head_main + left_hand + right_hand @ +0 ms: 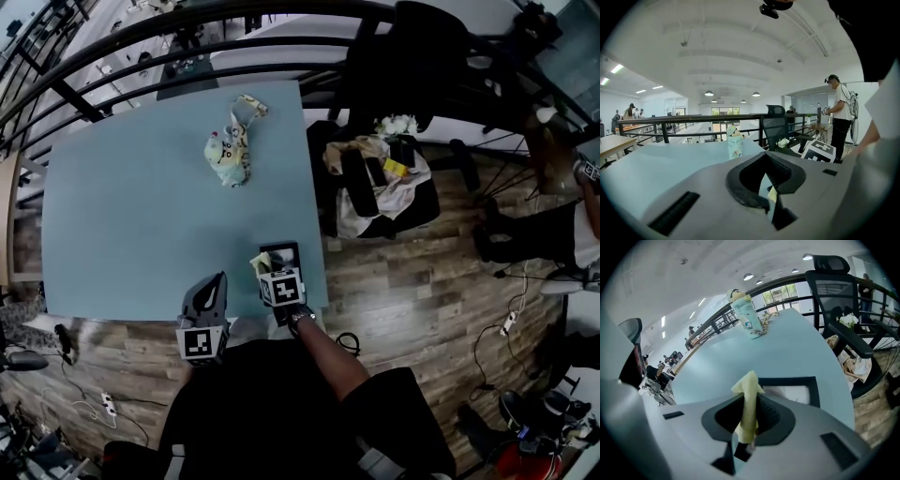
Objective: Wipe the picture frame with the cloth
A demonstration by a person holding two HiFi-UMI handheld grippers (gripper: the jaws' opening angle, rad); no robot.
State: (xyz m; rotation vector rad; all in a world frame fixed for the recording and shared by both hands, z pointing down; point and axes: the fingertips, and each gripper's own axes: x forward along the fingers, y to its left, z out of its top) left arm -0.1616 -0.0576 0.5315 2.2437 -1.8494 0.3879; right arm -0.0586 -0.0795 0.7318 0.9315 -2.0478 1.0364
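Head view: one cloth, one frame

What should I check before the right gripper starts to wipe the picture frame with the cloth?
1. The cloth is clamped in the jaws of the right gripper: ok.
2. The picture frame lies flat on the table, just ahead of the cloth: ok.
3. The cloth touches the picture frame: cannot tell.
4. The left gripper steadies the picture frame: not ok. Its jaws are shut on nothing, and it is beside the frame, apart from it.
5. The picture frame is well away from the table edge: not ok. It lies by the near right corner and may slide.
6. The patterned pouch is out of the wiping path: ok.
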